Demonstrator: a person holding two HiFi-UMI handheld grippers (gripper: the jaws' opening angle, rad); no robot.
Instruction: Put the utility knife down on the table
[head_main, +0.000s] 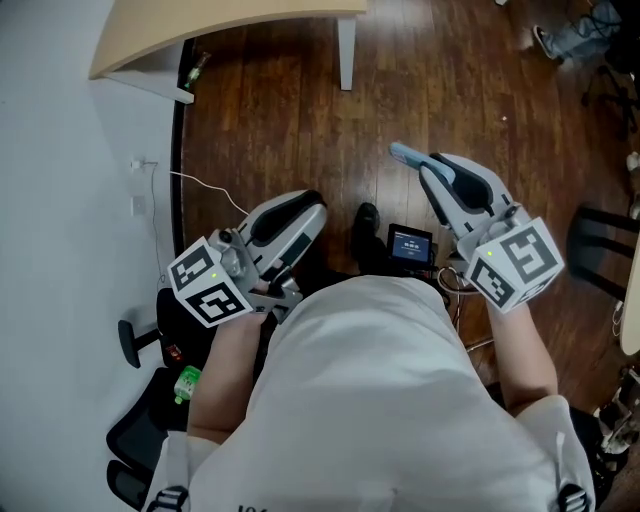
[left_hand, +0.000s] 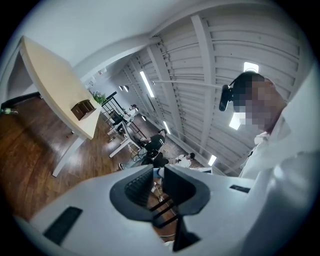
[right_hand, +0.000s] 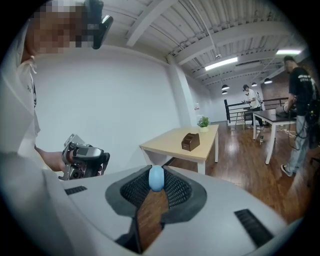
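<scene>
A person in a white shirt (head_main: 380, 400) stands holding a gripper in each hand above a dark wooden floor (head_main: 280, 120). The left gripper (left_hand: 159, 172) is released, its jaws a narrow gap apart with nothing between them. The right gripper (head_main: 428, 170) is clenched on the light blue utility knife (right_hand: 156, 178), whose tip pokes out past the jaws. Farther off stands a pale wooden table (right_hand: 175, 145) with a small brown box (right_hand: 190, 141) on it, well apart from the knife.

A big open office with a high roof.
Brown wood floor (head_main: 280, 120) lies all around. A pale table (head_main: 200, 25) stands at 11 o'clock in the head view. Long lights (right_hand: 220, 63) hang under white ceiling beams (left_hand: 205, 65). People (right_hand: 300, 95) work at desks (right_hand: 272, 116).
</scene>
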